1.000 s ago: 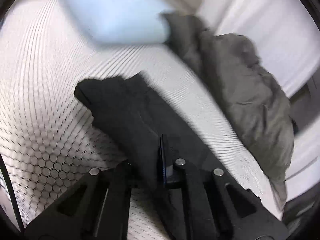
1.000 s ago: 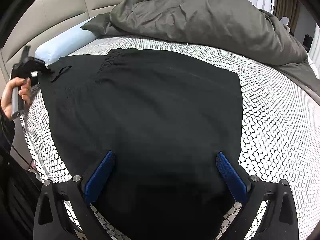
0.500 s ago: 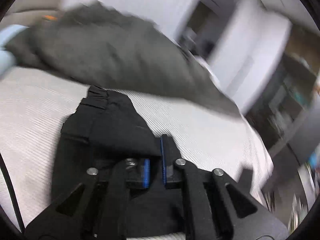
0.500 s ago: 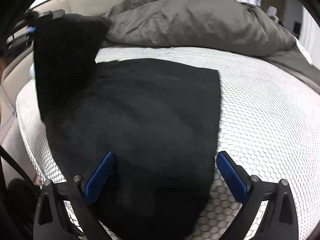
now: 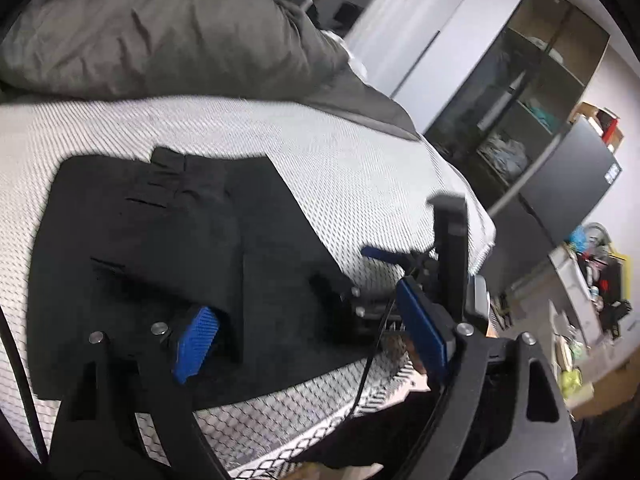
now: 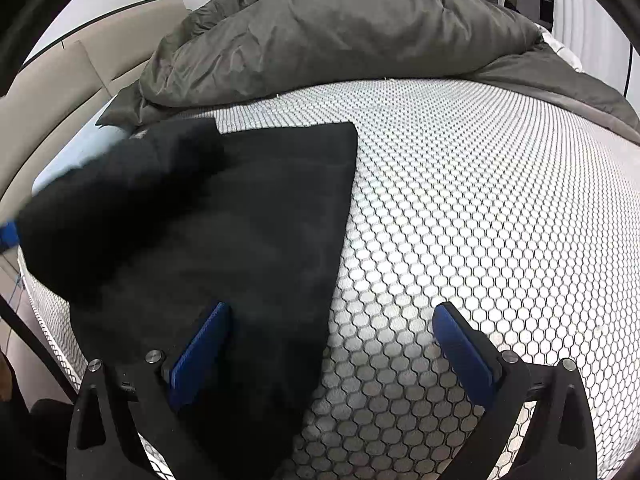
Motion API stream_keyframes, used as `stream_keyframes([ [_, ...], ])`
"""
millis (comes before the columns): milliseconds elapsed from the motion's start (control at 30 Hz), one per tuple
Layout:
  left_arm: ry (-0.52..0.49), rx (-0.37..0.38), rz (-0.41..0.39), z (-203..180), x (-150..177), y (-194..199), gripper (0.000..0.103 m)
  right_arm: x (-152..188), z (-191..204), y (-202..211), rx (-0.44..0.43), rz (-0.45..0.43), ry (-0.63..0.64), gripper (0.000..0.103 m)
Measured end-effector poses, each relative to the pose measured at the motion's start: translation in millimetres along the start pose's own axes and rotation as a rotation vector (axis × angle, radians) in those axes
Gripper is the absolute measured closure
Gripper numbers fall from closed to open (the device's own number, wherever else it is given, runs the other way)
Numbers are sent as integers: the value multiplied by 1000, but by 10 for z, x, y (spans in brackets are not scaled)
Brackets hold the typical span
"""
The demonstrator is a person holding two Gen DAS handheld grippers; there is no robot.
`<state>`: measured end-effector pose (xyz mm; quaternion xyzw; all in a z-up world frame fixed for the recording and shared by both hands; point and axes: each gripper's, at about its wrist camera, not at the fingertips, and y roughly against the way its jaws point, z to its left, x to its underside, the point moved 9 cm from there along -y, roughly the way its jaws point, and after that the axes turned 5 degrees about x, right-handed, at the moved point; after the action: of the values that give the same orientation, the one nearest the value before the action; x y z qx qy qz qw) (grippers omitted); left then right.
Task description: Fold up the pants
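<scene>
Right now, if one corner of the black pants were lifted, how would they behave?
Probably floppy: the black pants lie flat in soft folded layers, so they would likely drape. The folded-over layer would likely slide open. Probably light for their size; the honeycomb mattress looks textured, so dragging may catch.

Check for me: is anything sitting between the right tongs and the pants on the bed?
Nothing visible is in the way. The right tongs hang open over the right edge of the black pants, one finger above the cloth, the other above bare honeycomb mattress. The grey duvet lies bunched behind the pants.
</scene>
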<state>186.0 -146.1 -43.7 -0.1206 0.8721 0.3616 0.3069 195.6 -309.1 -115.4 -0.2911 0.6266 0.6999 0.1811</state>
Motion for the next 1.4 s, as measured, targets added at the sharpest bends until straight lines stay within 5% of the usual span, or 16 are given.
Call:
stream_keyframes([
  [200, 135, 65, 1, 312, 258, -69, 21, -100, 445, 231, -116, -101, 82, 0],
  [333, 219, 101, -4, 498, 351, -57, 21, -36, 932, 220, -240, -64, 142, 0],
  [567, 244, 153, -42, 587, 332, 246, 21, 69, 1492, 203, -309, -40, 232, 0],
  [733, 224, 107, -31, 750, 346, 485, 21, -4, 1669, 80, -240, -54, 251, 0],
  [867, 251, 103, -78, 975, 357, 788, 21, -41, 1514, -64, -95, -50, 190, 0],
  [1067, 309, -114, -192, 1571, 323, 1040, 21, -99, 1139, 40, -170, -92, 17, 0],
  [1233, 392, -269, -97, 2013, 539, 838, 21, 0, 687, 95, -169, -98, -132, 0],
  [1400, 343, -341, -62, 2090, 559, 682, 21, 218, 272, 240, -165, -124, -260, 0],
])
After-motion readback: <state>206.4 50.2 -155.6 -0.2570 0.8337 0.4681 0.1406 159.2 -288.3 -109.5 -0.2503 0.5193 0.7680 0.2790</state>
